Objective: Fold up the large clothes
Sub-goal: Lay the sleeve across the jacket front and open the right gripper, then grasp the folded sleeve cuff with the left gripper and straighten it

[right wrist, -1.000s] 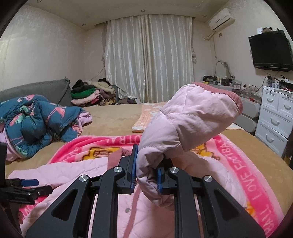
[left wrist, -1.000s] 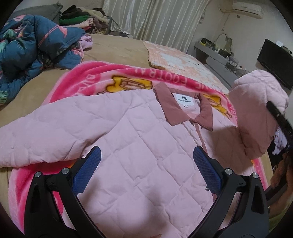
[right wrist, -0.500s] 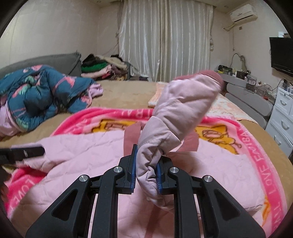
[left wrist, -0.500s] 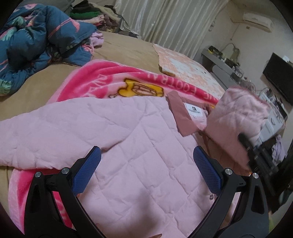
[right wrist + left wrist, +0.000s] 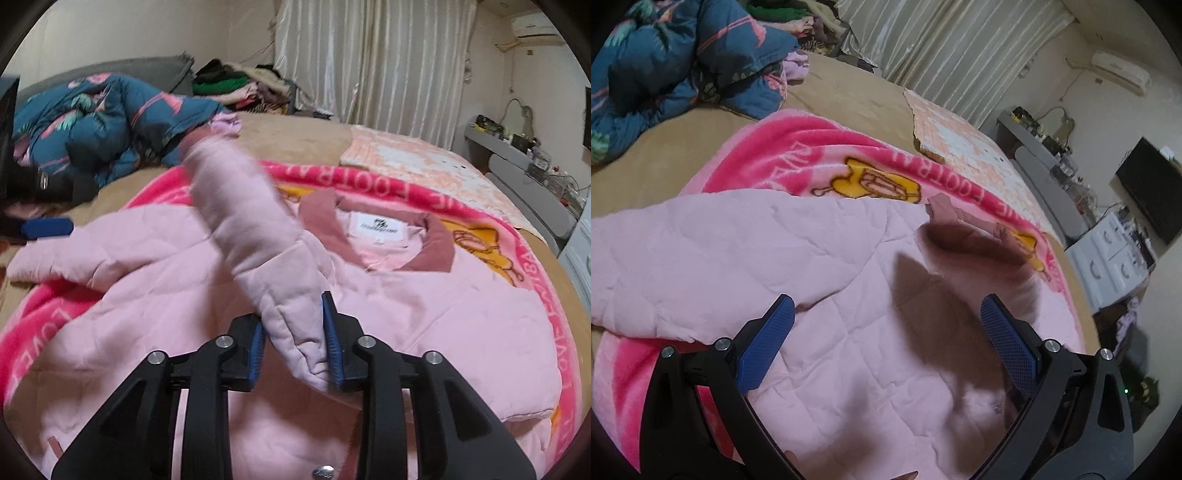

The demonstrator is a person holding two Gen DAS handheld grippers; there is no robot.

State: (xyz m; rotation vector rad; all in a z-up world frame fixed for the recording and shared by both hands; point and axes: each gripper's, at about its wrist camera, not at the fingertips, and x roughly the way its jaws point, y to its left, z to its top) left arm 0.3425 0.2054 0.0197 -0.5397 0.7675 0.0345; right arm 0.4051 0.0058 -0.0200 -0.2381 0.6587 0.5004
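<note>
A pink quilted jacket (image 5: 443,314) with a dusty-rose collar (image 5: 432,251) lies face up on a pink cartoon blanket (image 5: 535,266) on the bed. My right gripper (image 5: 295,332) is shut on the jacket's right sleeve (image 5: 251,229), which lies folded across the chest toward the left. My left gripper (image 5: 886,332) is open and empty, hovering low over the jacket body (image 5: 831,350). The blurred sleeve (image 5: 979,258) crosses the left wrist view. The other sleeve (image 5: 683,258) lies spread to the left.
A blue floral duvet (image 5: 103,122) is heaped at the bed's far left, with piled clothes (image 5: 229,85) behind it. A peach patterned mat (image 5: 413,158) lies at the far right of the bed. White drawers (image 5: 1108,258) and a TV (image 5: 1148,192) stand to the right.
My right gripper has swung the held sleeve from the jacket's right side leftward and down across the chest. My left gripper stayed open and tipped slightly closer over the jacket.
</note>
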